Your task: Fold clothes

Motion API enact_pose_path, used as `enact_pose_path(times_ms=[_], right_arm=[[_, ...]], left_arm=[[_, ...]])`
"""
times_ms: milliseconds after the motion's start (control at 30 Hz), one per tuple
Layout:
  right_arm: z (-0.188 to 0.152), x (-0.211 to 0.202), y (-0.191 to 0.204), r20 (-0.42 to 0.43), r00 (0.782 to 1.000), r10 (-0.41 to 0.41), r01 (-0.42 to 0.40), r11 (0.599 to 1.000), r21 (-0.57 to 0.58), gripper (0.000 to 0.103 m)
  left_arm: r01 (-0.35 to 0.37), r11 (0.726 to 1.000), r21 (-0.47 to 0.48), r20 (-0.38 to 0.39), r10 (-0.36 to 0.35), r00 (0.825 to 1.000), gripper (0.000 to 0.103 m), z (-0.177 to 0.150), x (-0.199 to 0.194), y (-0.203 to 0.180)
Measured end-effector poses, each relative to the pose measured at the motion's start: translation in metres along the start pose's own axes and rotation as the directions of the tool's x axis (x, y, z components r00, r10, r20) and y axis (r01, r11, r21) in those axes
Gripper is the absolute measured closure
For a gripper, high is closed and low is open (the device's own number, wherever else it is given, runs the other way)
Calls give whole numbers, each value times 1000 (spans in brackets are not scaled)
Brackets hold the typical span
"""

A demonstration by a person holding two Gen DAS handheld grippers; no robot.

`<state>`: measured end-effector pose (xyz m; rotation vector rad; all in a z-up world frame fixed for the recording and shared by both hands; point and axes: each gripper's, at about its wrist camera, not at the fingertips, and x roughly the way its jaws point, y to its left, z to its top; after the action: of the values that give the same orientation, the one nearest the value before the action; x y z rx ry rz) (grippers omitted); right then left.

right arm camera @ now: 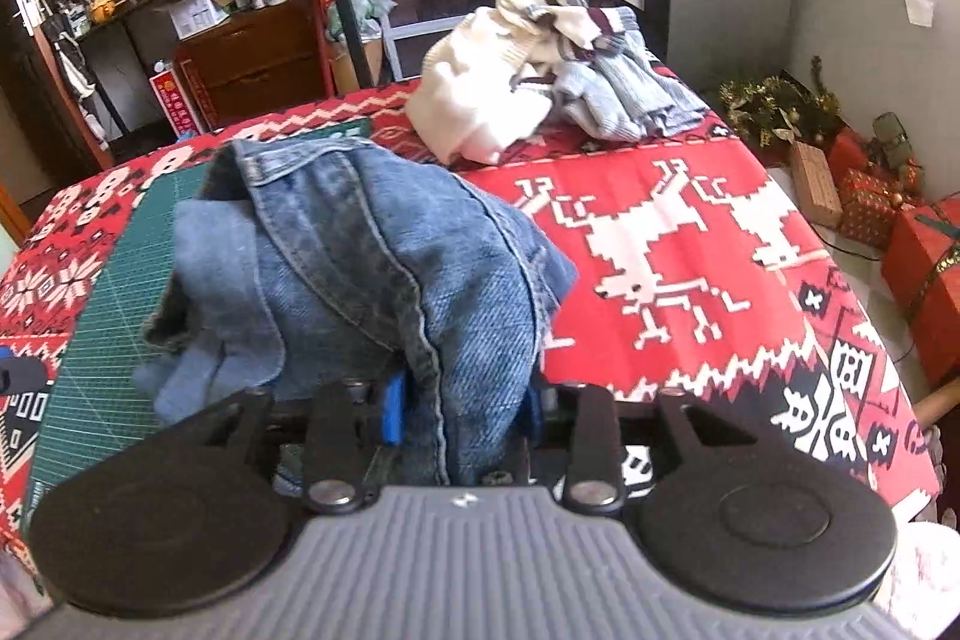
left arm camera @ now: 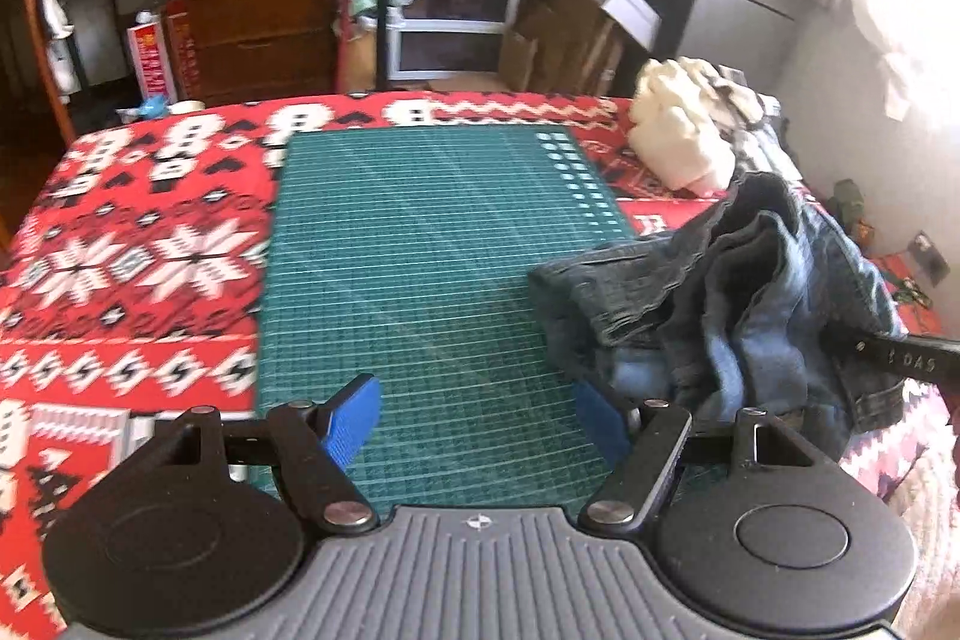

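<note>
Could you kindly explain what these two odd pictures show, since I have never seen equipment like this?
No robot here: a person holds a two-finger gripper in each hand, each with a fisheye camera looking along its fingers. The left view shows the left gripper, blue pads apart and empty, above a green gridded cutting mat lying on a red patterned blanket. The right view shows the right gripper closed on a crumpled blue denim garment, lifted partly over the mat. Farther back lies a pile of cream and grey clothes, waiting to be folded.
</note>
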<state>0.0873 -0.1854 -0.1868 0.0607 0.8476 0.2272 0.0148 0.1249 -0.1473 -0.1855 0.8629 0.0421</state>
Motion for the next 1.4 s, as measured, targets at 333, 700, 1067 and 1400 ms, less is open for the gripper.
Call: enact_pose_path(times_ms=[333,700,1067,1400], right_arm=[[-1,-32,-19,57,998,24,-30,993,113,15],[-6,-20,-19,39,997,64,-69,986,151,22],[2,-27,37,27,990,141,-142,990,16,75],[-1,-56,108,23,961,277,-272,955,-115,76]], left_arm=[[191,975,-111,-116,-204,972,36,5,60,-19],[240,924,-299,-109,-283,953,72,12,96,-18],[246,949,-198,40,-243,969,95,13,37,-24],[177,967,-183,139,-152,978,96,4,-40,14]])
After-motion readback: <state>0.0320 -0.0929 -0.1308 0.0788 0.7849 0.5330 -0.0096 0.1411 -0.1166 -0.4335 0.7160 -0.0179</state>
